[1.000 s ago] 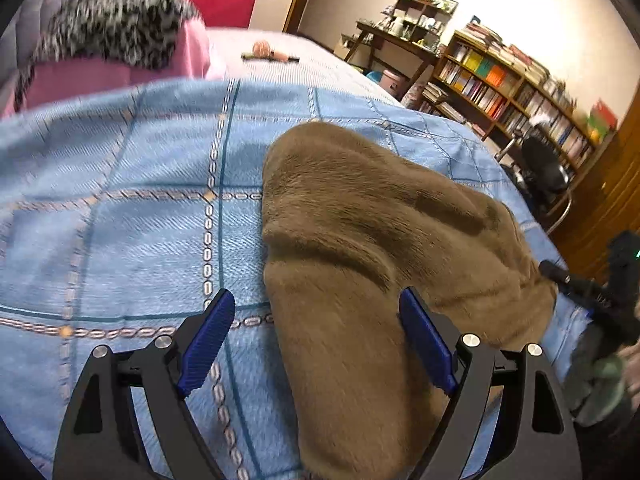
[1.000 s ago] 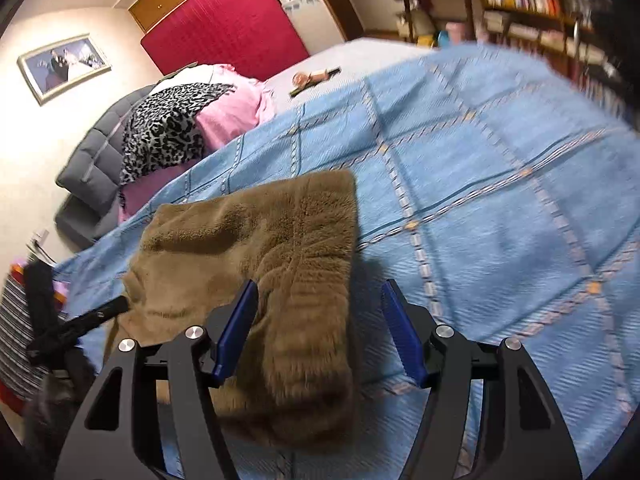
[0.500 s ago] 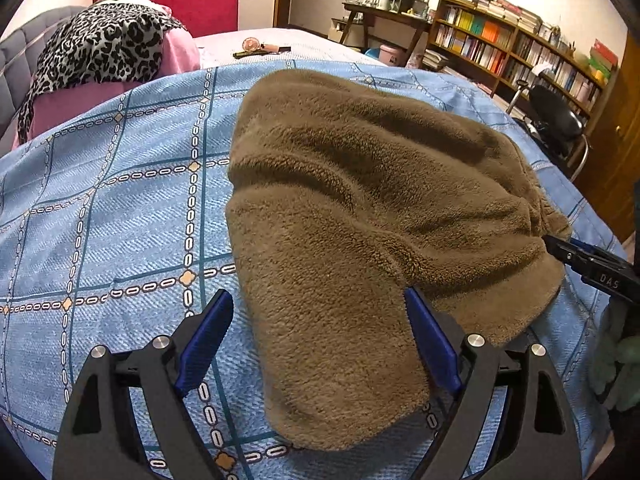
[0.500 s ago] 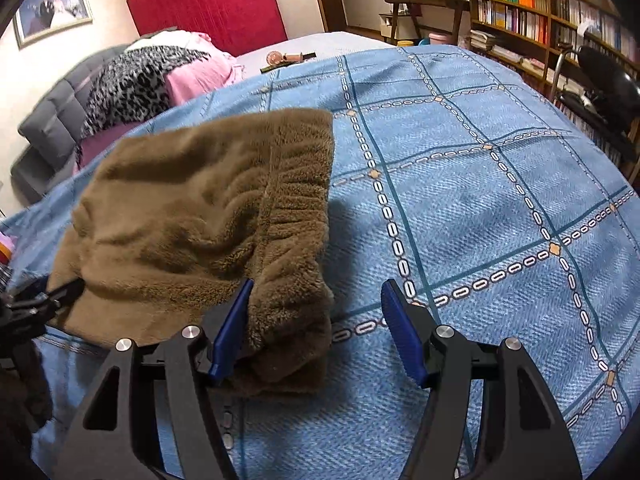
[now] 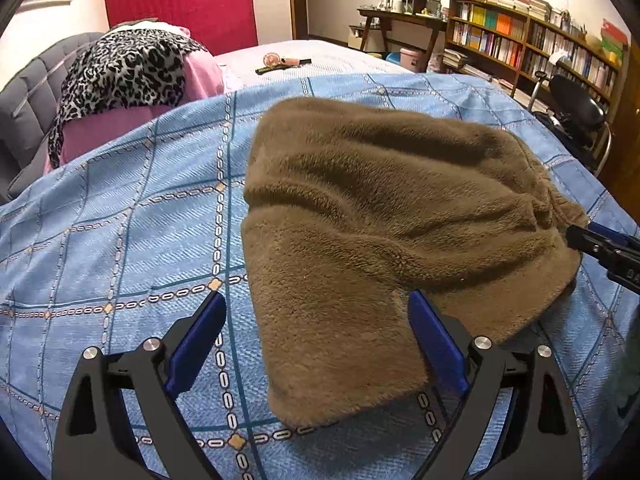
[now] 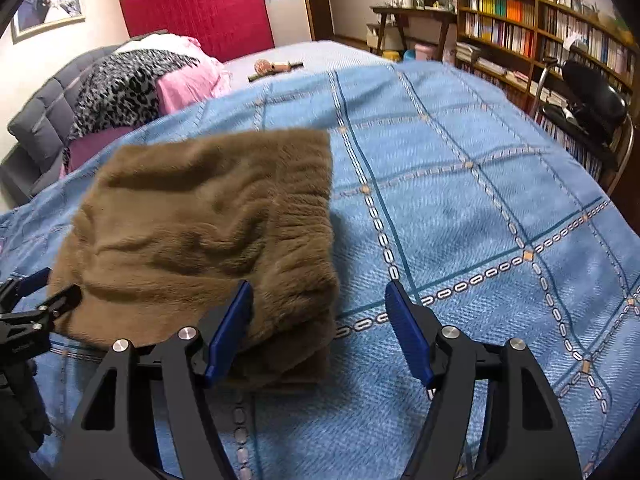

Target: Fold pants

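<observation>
The brown fleece pants (image 5: 380,220) lie folded into a thick bundle on the blue checked bedspread (image 5: 120,240); they also show in the right wrist view (image 6: 208,232). My left gripper (image 5: 316,332) is open, its jaws wide apart just above the bundle's near left corner. My right gripper (image 6: 320,316) is open and empty over the bundle's near right corner, where the gathered waistband lies. The right gripper's tip shows at the right edge of the left wrist view (image 5: 600,246). The left gripper shows at the left edge of the right wrist view (image 6: 36,300).
A pink pillow pile with a leopard-print cloth (image 5: 128,68) sits at the bed's head on the far left. A small brush-like item (image 6: 274,68) lies on the far bed. Bookshelves (image 6: 540,32), a desk and a black chair (image 6: 592,96) stand right of the bed.
Both grippers have drawn back and up from the bundle. The pants lie still where they were.
</observation>
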Action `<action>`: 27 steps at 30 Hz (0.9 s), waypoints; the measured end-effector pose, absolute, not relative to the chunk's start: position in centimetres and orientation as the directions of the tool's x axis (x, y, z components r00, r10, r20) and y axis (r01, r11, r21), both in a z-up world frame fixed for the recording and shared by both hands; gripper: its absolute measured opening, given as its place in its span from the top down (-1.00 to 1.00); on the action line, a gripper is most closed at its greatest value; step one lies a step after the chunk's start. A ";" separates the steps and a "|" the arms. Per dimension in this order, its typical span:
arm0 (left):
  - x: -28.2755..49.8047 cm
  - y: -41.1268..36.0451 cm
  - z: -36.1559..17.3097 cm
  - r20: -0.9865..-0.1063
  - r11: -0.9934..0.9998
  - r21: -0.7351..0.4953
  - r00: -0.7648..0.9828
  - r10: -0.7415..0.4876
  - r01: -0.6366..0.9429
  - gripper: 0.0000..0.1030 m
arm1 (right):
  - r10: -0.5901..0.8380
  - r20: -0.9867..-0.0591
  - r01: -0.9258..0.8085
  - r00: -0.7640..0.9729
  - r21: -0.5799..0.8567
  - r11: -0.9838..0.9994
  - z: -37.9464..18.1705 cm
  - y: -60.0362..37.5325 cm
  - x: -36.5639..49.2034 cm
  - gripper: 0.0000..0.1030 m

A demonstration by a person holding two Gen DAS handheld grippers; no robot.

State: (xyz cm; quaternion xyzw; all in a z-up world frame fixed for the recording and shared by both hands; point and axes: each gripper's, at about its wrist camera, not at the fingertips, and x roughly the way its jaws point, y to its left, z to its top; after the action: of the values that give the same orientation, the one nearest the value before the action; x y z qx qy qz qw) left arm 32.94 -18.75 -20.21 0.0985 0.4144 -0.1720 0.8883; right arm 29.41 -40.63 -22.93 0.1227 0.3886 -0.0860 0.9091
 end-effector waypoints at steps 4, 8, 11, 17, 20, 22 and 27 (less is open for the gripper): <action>32.4 -18.7 -19.0 -0.761 0.930 0.034 0.613 -0.213 0.365 -0.78 | -0.057 -0.691 0.238 0.720 0.169 0.957 -21.0 -39.9 28.3 -0.61; 31.9 -18.5 -17.4 -0.735 0.937 0.048 0.647 -0.201 0.346 -0.78 | -0.059 -0.661 0.222 0.748 0.165 0.961 -19.4 -39.0 27.4 -0.72; 31.6 -18.4 -16.3 -0.722 0.944 0.047 0.664 -0.194 0.327 -0.83 | -0.054 -0.641 0.214 0.766 0.175 0.961 -18.5 -38.4 26.9 -0.84; 31.0 -18.5 -14.6 -0.712 0.954 0.088 0.688 -0.142 0.288 -0.83 | -0.044 -0.606 0.196 0.794 0.187 0.963 -16.9 -37.5 26.1 -0.93; 30.7 -18.6 -13.8 -0.696 0.956 0.106 0.707 -0.125 0.273 -0.83 | -0.050 -0.588 0.182 0.807 0.168 0.969 -15.9 -36.8 25.7 -0.94; 30.4 -18.7 -13.2 -0.687 0.957 0.109 0.717 -0.123 0.269 -0.83 | -0.049 -0.580 0.171 0.813 0.157 0.973 -15.4 -36.4 25.5 -0.94; 29.9 -18.9 -12.5 -0.671 0.959 0.133 0.735 -0.099 0.250 -0.83 | -0.048 -0.567 0.153 0.822 0.138 0.979 -14.8 -35.6 25.1 -0.94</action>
State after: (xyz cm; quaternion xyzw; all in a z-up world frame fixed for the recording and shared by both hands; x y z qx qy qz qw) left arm 29.88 -18.90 -12.52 0.1075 0.3516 -0.0942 0.9252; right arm 25.12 -35.57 -14.77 0.0889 0.2932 -0.0528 0.9504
